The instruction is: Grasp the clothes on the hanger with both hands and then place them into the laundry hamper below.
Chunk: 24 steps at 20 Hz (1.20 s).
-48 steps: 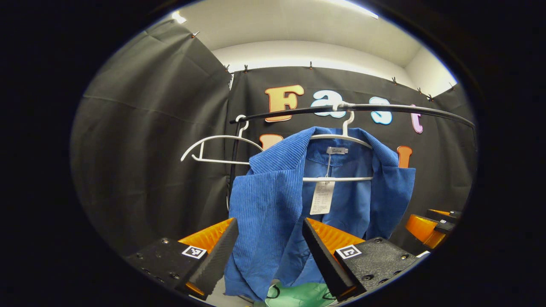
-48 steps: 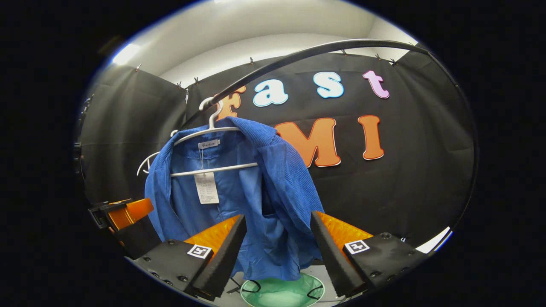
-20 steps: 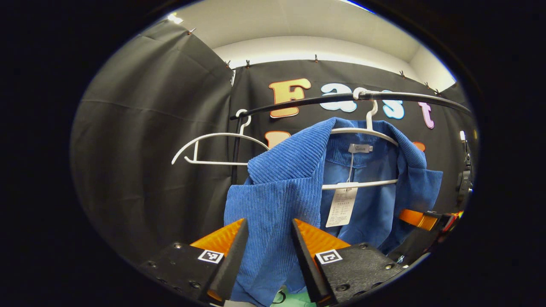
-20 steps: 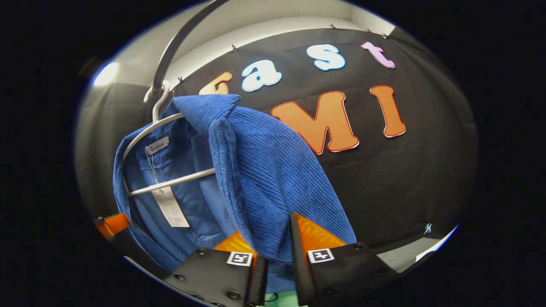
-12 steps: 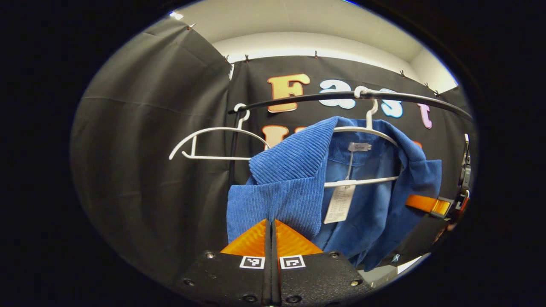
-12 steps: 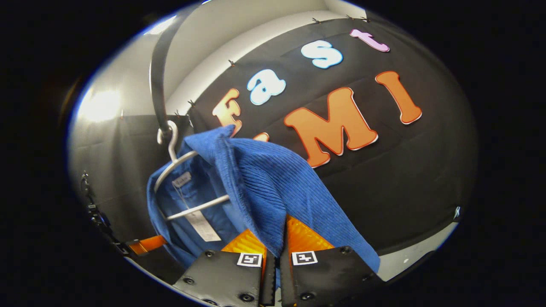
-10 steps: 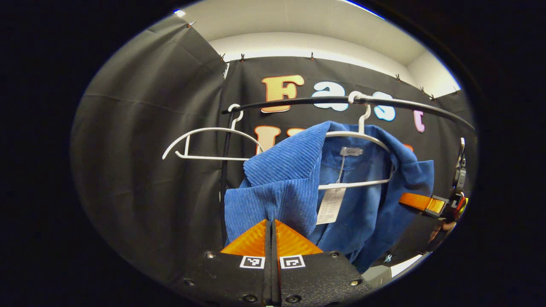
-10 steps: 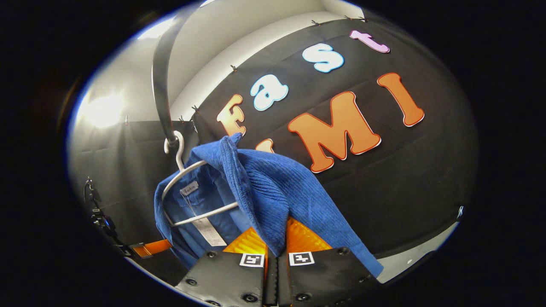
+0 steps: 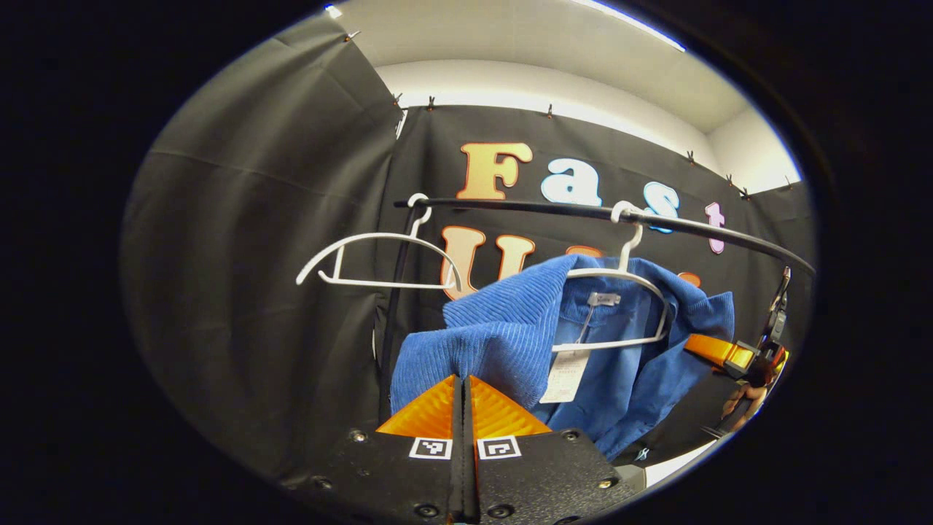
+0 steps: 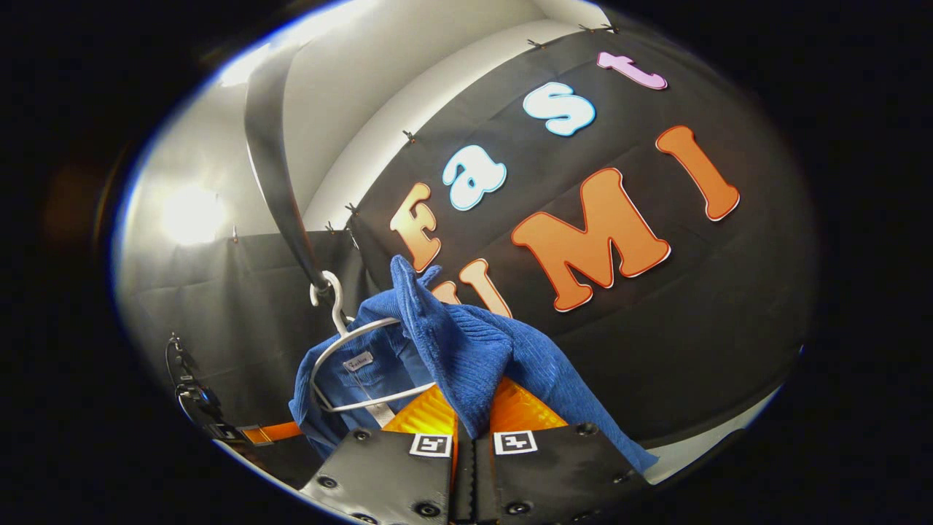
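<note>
The blue corduroy jacket (image 9: 503, 339) hangs on a white hanger (image 9: 627, 281) hooked over the black rail (image 9: 525, 209). In the left gripper view, the left gripper (image 9: 464, 383) has its jaws pressed together on the jacket's left front edge, with cloth pinched between the fingers. In the right gripper view, the right gripper (image 10: 472, 415) pinches the jacket's other front edge, jaws closed on a fold that drapes over the fingers. The jacket's collar remains over the hanger's shoulders; a paper tag (image 9: 563, 375) hangs inside, near the hanger's lower bar.

A second, empty hanger (image 9: 372, 259) sits on the rail to the left, just beside the jacket's left lapel. Open room lies left of that hanger, up to the booth wall. In the left gripper view, the right gripper and a hand (image 9: 743, 397) sit at the jacket's far right edge.

Compared with 0.5 s ago, the jacket and rail sit lower in both views, and the pinched front panels are drawn up and outward. Both grippers stay clamped.
</note>
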Each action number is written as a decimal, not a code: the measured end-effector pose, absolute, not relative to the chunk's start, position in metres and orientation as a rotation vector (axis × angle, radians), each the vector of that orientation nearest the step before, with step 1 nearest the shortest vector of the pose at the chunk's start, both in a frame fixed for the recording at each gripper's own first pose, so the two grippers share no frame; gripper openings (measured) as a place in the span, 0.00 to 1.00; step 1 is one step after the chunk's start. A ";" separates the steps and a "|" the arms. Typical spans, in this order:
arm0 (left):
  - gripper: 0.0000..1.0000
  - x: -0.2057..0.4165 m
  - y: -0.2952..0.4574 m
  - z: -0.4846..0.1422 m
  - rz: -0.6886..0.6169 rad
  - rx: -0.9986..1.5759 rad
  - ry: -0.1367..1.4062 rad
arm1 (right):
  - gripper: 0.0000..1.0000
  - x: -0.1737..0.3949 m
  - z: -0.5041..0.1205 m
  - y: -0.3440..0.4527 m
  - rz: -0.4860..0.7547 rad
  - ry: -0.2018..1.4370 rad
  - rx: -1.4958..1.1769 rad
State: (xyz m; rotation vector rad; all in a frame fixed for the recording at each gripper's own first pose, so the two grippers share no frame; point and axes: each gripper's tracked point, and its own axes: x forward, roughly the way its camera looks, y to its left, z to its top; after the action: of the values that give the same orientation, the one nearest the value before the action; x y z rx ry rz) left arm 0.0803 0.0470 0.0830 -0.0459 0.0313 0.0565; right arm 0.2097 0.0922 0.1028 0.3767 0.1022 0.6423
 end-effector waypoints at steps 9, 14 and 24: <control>0.00 0.072 0.075 0.134 0.076 -0.062 -0.032 | 0.08 0.220 0.144 0.076 0.645 0.075 0.471; 0.00 0.077 0.080 0.156 0.067 -0.058 -0.054 | 0.08 0.228 0.158 0.072 0.648 0.083 0.487; 0.00 0.086 0.131 0.210 0.140 -0.059 -0.146 | 0.08 0.245 0.182 0.047 0.656 0.078 0.562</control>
State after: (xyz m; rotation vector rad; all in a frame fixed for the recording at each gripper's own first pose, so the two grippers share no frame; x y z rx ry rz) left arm 0.0858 0.1309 0.2104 -0.0591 -0.1455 0.1397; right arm 0.2448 0.0466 0.1822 0.5618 0.0784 0.6559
